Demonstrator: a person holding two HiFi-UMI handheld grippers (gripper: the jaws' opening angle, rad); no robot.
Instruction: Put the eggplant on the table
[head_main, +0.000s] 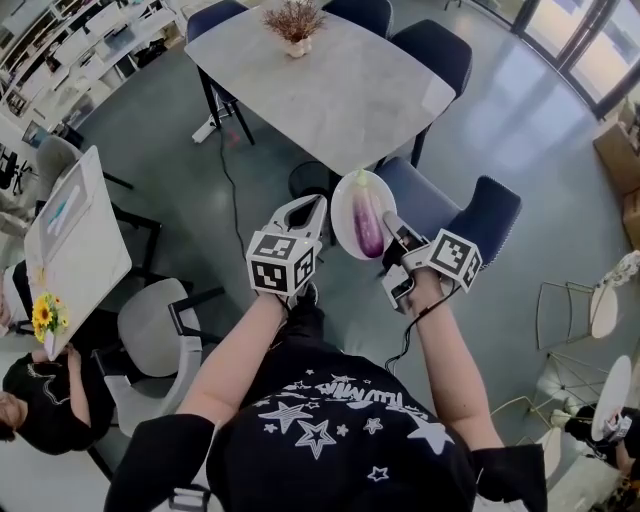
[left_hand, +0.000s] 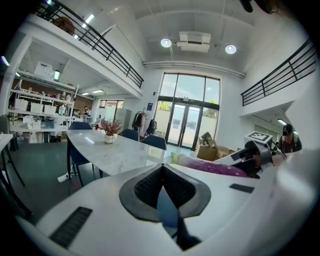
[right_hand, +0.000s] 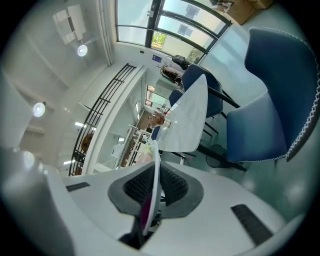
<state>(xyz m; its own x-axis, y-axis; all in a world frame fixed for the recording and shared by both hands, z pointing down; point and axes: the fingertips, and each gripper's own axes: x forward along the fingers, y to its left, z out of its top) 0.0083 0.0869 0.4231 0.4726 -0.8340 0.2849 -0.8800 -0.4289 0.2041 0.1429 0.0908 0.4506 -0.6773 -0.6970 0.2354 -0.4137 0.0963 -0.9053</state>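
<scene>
A purple eggplant (head_main: 368, 226) lies on a white plate (head_main: 350, 200) that I hold in the air above a blue chair, short of the near end of the grey table (head_main: 320, 90). My right gripper (head_main: 390, 228) is shut on the plate's right rim; in the right gripper view the plate (right_hand: 156, 165) stands edge-on between the pads, with the eggplant (right_hand: 146, 212) showing low down. My left gripper (head_main: 306, 212) hangs just left of the plate, shut with nothing in it. In the left gripper view the eggplant (left_hand: 210, 166) shows to the right of the table (left_hand: 115, 155).
A potted dried plant (head_main: 294, 27) stands at the table's far end. Blue chairs (head_main: 470, 215) ring the table. A second table (head_main: 75, 235) with yellow flowers (head_main: 43, 316) is at the left, with grey chairs (head_main: 150, 330) and a seated person (head_main: 35, 400) by it.
</scene>
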